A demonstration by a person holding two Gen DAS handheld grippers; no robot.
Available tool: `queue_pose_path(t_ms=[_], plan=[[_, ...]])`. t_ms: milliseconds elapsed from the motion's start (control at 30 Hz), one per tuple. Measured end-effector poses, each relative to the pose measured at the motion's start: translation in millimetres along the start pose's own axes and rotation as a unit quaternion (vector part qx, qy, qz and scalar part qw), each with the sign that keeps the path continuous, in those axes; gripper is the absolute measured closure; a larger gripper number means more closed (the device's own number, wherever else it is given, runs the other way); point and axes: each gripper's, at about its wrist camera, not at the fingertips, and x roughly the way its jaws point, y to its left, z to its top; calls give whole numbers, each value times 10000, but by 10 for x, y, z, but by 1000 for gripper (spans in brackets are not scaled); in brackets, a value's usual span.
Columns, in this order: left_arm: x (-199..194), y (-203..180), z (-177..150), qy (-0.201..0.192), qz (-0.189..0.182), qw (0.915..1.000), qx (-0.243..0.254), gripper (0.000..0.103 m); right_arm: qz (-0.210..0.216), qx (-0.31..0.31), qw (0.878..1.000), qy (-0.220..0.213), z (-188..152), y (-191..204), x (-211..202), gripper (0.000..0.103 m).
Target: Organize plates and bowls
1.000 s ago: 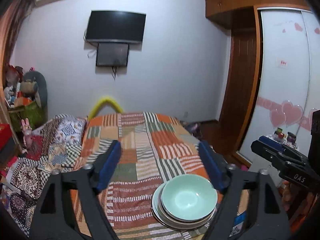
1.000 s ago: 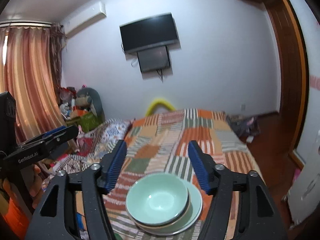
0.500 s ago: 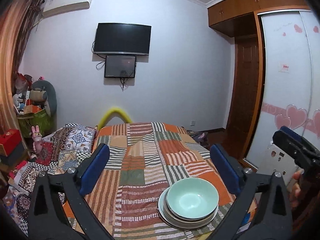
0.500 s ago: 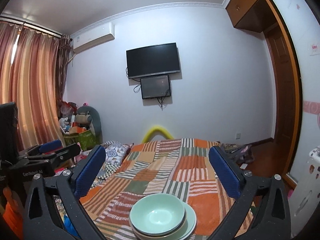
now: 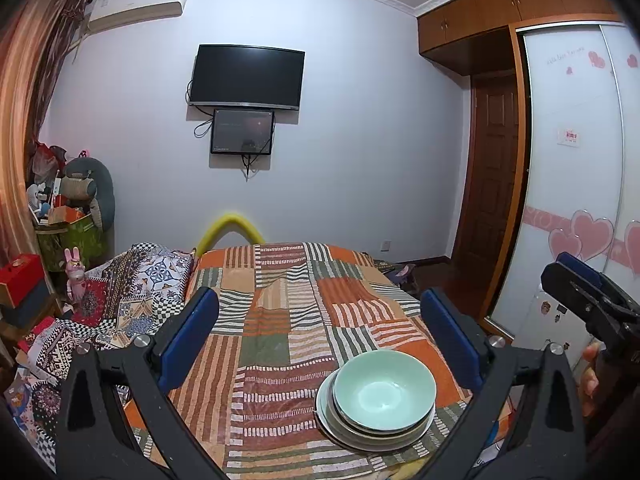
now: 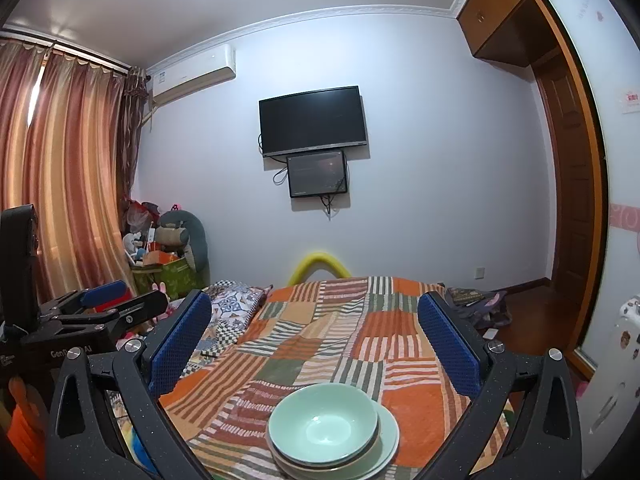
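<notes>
Looks like the end of the job, or a pause between steps: a pale green bowl (image 5: 385, 390) sits nested on a stack of plates (image 5: 374, 436), w/ the whole pile on the patchwork quilt (image 5: 280, 320), lower right of centre in the left wrist view and bottom centre in the right wrist view (image 6: 324, 436). Neither tool touches it. Left gripper (image 5: 320, 340) has its blue pads (image 5: 188, 336) spread wide w/ nothing between them; right gripper (image 6: 316, 344) is likewise wide apart and empty, hanging above and behind the stack. If more sorting is wanted, next move prob. needs one gripper to drop low and come in at the rim from the side, pads pinching the bowl's wall, since the flat plates offer little edge to grab; no other loose dishes show in either view, so can't tell if anything's left to collect. Bowl faces mouth-up, sits level; being round it has no real long axis, the stack's axis runs vertical. Bowl sits slightly off-centre on the plates, toward the right in the left wrist view.
</notes>
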Motion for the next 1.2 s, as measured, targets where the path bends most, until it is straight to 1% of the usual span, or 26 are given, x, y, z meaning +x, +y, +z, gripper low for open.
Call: queue_pose_path(t_ms=[400, 533, 1200], plan=[[7, -39, 0, 4, 16, 10000, 58, 1, 20, 39, 10000, 7, -10, -14, -7, 0], [22, -43, 4, 32, -46, 10000, 35, 0, 25, 47, 10000, 13, -17, -17, -7, 0], [53, -55, -10, 59, -85, 9999, 47, 0, 44, 89, 9999, 66, -46, -39, -2, 0]])
